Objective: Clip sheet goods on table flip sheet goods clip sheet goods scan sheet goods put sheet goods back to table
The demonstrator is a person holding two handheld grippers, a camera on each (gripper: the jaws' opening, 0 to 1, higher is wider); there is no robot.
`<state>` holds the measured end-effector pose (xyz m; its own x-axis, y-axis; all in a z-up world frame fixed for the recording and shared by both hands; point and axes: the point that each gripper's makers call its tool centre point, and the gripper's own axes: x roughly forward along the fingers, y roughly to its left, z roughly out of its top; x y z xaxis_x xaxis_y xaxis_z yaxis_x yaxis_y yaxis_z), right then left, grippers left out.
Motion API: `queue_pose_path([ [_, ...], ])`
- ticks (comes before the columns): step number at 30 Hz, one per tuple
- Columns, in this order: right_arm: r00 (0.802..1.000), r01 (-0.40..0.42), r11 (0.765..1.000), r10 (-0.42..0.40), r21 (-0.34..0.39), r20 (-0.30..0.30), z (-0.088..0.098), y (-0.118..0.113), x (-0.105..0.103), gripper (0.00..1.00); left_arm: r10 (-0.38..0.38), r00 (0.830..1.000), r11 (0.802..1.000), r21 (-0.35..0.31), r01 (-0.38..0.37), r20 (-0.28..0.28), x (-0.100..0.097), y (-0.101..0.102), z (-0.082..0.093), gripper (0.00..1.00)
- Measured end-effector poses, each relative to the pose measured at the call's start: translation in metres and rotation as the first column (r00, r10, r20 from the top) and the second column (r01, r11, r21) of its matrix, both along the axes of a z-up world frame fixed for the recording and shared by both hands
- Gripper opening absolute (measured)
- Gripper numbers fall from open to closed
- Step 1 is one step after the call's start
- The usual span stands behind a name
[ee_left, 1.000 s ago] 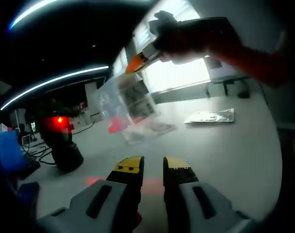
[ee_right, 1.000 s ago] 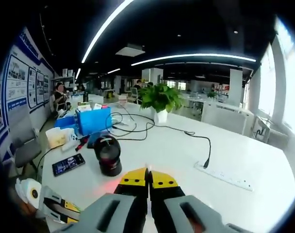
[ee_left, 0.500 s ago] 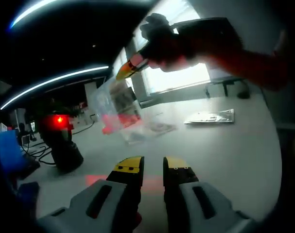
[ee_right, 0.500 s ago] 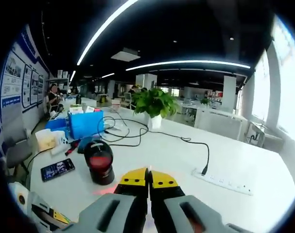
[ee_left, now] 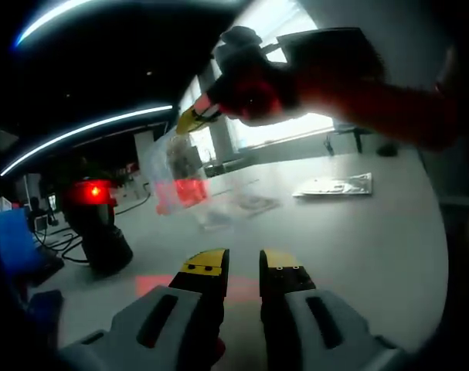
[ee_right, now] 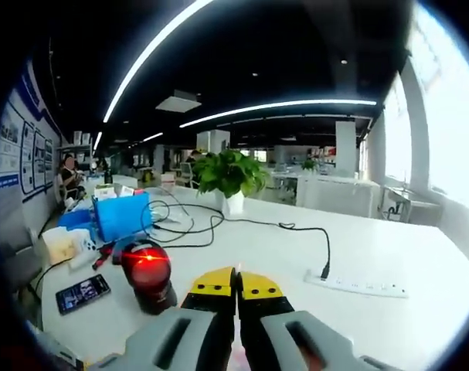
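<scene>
Right gripper point(ee_left: 189, 120) is seen raised above the white table point(ee_left: 358, 232), jaws clamped on a clear sheet packet point(ee_left: 180, 174) lit red near the barcode scanner point(ee_left: 95, 220). Left gripper point(ee_left: 242, 267) is held slightly parted, empty.

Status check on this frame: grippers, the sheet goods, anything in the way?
Right hand-held gripper shut on clear sheet packet, held aloft before red-lit scanner. Left hand-held gripper slightly open, empty. Path unobstructed.

The clear bag point(ee_left: 180, 174) is blurred, its printed contents unreadable. The right gripper point(ee_left: 194, 116) holding it looks dark against window glare, perhaps pinching the bag's top edge.
</scene>
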<state>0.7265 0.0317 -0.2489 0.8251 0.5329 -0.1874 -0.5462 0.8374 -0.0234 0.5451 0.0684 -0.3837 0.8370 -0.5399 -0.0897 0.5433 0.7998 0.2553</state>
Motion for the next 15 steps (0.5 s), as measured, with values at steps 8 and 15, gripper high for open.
queue_pose_path([
  [8,1.000,0.027,0.999,-0.027,0.020,0.003,-0.0044,-0.0012,0.0076,0.00,0.002,1.000,1.000,0.002,-0.002,0.000,0.0001,0.0001,-0.0006,0.08],
  [15,0.999,0.026,1.000,-0.026,-0.010,0.019,-0.0047,-0.0033,0.0073,0.00,0.001,1.000,1.000,0.001,-0.001,0.001,-0.0001,0.0001,-0.0006,0.08],
])
